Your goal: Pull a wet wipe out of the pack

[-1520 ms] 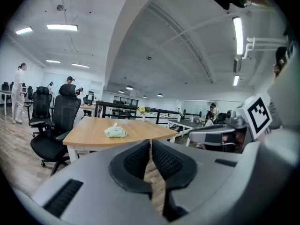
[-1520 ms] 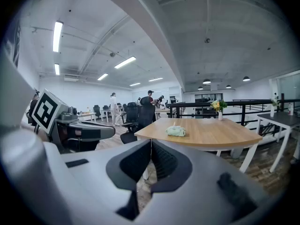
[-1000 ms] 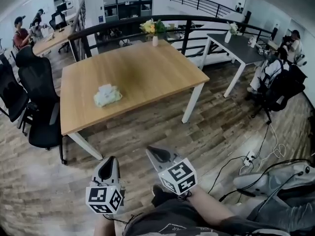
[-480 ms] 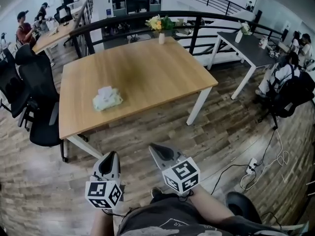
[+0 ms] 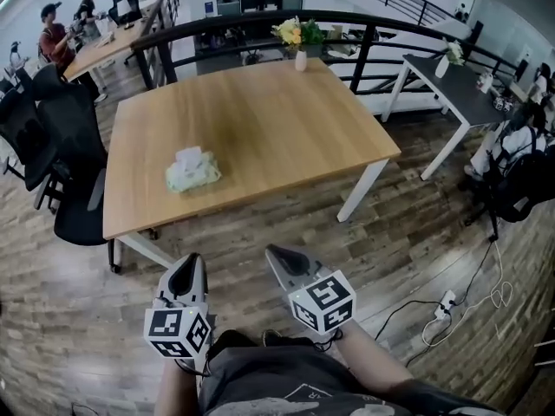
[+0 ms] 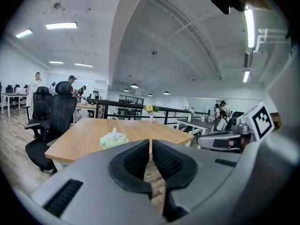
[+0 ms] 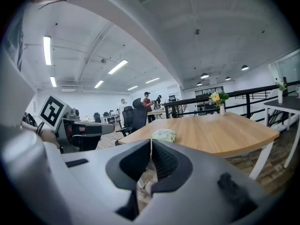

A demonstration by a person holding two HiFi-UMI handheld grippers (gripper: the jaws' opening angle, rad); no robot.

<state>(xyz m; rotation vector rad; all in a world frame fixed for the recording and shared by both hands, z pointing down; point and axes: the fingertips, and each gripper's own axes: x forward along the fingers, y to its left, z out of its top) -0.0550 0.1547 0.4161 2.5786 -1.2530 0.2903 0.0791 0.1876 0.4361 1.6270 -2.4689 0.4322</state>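
The pale green wet wipe pack (image 5: 192, 170) lies near the left front of the wooden table (image 5: 286, 120), a white wipe sticking up from its top. Both grippers hang over the floor in front of the table, well short of the pack. My left gripper (image 5: 192, 263) is shut with nothing in it, and my right gripper (image 5: 273, 254) is shut and empty too. In the left gripper view the pack (image 6: 114, 139) shows just above the closed jaws of that gripper (image 6: 151, 140). The right gripper view has the pack (image 7: 163, 135) beyond its shut gripper (image 7: 151, 141).
Black office chairs (image 5: 74, 189) stand at the table's left side. A vase of flowers (image 5: 299, 42) sits at the table's far edge, with a black railing (image 5: 364, 33) behind. A dark table (image 5: 451, 85) is at the right, cables and a power strip (image 5: 447, 302) on the floor.
Both grippers have moved forward toward the table, which now sits nearer and lower in the head view. The jaws stay shut and the pack has not moved.
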